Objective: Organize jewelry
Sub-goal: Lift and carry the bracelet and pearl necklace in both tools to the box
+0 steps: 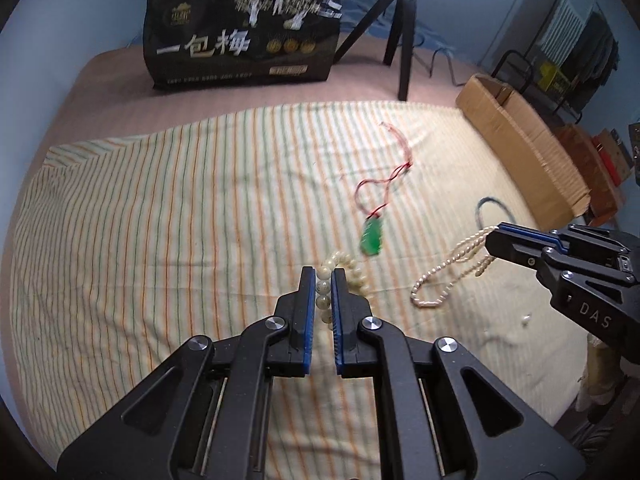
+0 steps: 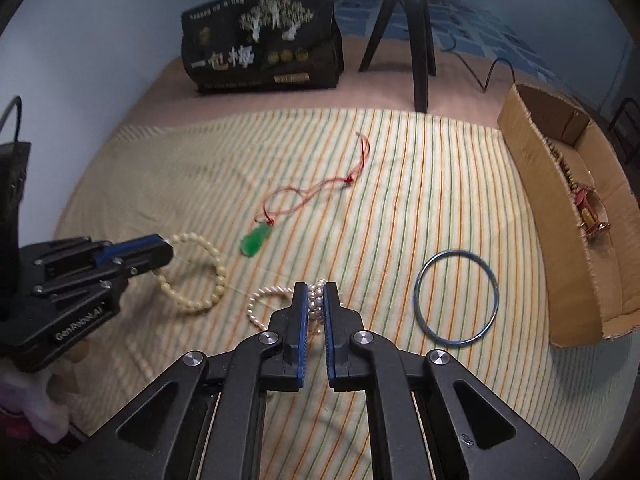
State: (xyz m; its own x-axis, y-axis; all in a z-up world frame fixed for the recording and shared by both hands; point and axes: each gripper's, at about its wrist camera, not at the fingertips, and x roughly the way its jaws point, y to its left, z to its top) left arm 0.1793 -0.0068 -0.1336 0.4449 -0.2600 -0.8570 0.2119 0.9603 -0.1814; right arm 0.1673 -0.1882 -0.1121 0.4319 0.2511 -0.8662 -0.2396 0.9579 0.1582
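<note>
- The left gripper (image 2: 170, 250), entering at the left edge of the right wrist view, is pinching the bead bracelet (image 2: 196, 272); in its own view the jaws are nearly closed on the cream beads (image 1: 323, 294) at lower centre, with the rest of the loop curling off to the right.
- The bead bracelet is sitting on the striped cloth (image 2: 400, 184), left of centre; its round, smooth beads are likely slippery, so gripping across the strand between two beads looks safest.
- The pendant (image 2: 255, 241), green on a thin red cord (image 2: 320, 188), is lying at centre, just above both bracelets and touching neither gripper; the cord is limp, so taking the stone itself should control it better.
- The right gripper (image 2: 316, 292) is pinching the pearl bracelet (image 2: 260, 312) at lower centre, several strands bunched between its blue pads (image 2: 303, 320); being light and floppy, the loose part will probably dangle and swing when lifted.
- The bangle (image 2: 456, 298), a thin blue ring, is lying flat at lower right, well apart from the grippers; it looks rigid and would need lifting by the rim.
- The box (image 2: 532, 184), at the right edge, is holding some jewelry already and is probably the destination.
</note>
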